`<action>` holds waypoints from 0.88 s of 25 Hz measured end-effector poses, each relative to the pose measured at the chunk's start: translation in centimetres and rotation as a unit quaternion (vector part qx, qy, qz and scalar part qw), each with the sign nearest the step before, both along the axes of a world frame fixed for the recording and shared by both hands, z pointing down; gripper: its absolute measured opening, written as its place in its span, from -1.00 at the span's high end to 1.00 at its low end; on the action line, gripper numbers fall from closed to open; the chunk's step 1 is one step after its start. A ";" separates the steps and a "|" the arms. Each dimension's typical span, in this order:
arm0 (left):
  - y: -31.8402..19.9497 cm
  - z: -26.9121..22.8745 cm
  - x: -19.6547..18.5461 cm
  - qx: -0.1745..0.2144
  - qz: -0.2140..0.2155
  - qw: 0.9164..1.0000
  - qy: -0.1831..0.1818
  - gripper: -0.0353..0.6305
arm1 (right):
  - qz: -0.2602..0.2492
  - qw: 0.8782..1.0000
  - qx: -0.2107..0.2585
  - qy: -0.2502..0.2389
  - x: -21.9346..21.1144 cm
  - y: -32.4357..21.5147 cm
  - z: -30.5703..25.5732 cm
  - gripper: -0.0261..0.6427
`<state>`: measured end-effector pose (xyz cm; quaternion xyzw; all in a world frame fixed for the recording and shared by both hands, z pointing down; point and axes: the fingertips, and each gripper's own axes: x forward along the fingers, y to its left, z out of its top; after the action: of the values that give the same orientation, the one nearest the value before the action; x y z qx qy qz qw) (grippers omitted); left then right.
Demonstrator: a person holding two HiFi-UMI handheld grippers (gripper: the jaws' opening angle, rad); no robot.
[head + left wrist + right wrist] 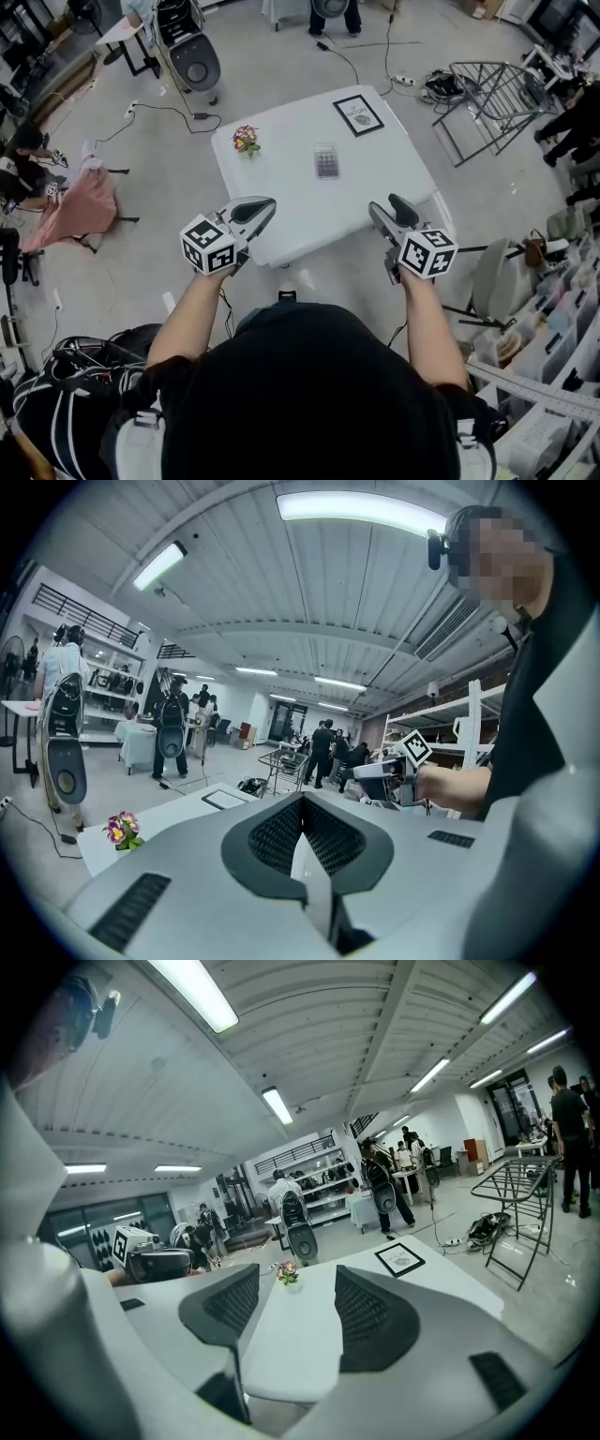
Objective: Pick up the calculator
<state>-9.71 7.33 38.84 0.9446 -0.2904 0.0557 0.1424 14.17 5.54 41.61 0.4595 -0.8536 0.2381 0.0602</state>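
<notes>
Calculator [326, 161]: lies untouched on the white table [281, 192], ahead of and between both claws, clear of each; right gripper [386, 206] spread wide, empty; left gripper [262, 208] pressed together, empty; reach, grasp and lift outstanding.

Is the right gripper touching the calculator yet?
Apart. The head view shows the right gripper back at the near edge of the table, with a stretch of bare tabletop between it and the calculator.

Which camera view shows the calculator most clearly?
The head view: the calculator lies flat and uncovered near the middle of the white table. Neither the left gripper view nor the right gripper view shows it.
</notes>
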 end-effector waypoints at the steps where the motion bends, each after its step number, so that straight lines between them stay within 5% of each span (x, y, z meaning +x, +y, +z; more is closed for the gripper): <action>1: -0.7 0.1 -0.2 -0.002 0.004 1.000 0.001 0.84 | 0.001 1.000 -0.002 -0.001 -0.3 -0.5 0.0 0.14; 22: -11.5 1.6 -6.3 -0.012 0.049 0.998 0.022 0.84 | 0.035 0.999 -0.021 0.016 -6.5 -8.4 0.9 0.16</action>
<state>-15.96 -4.13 40.49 0.9569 -0.2400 0.0451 0.1573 7.67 -2.91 42.54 0.4917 -0.8305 0.2508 0.0747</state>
